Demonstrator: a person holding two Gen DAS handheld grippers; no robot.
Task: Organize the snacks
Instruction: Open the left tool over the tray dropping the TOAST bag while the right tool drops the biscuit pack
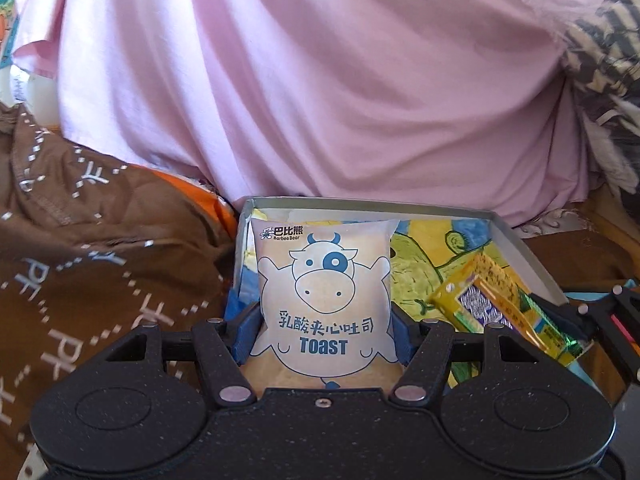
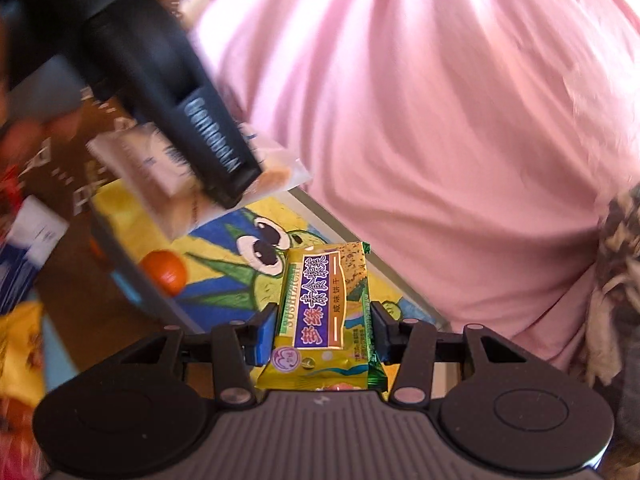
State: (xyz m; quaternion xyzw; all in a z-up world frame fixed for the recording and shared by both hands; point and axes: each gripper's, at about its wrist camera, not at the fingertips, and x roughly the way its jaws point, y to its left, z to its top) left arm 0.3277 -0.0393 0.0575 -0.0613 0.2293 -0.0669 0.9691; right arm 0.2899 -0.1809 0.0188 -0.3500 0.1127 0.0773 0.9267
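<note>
My left gripper (image 1: 324, 332) is shut on a white toast packet (image 1: 324, 280) printed with a blue cartoon cow, held upright over the left part of an open box (image 1: 360, 202) with a colourful drawing inside. My right gripper (image 2: 322, 332) is shut on a yellow-green biscuit packet (image 2: 324, 312), which hangs over the right part of the same box (image 2: 360, 240). The left wrist view has that biscuit packet (image 1: 504, 308) at its right. From the right wrist, the black left gripper (image 2: 236, 176) and the toast packet (image 2: 160, 176) show blurred at upper left.
Pink cloth (image 1: 340, 80) fills the space behind the box. A brown quilt with white lettering (image 1: 100, 260) lies to the left. An orange round thing (image 2: 164, 272) sits against the box's left wall. Other snack packets (image 2: 20, 352) lie left of the box.
</note>
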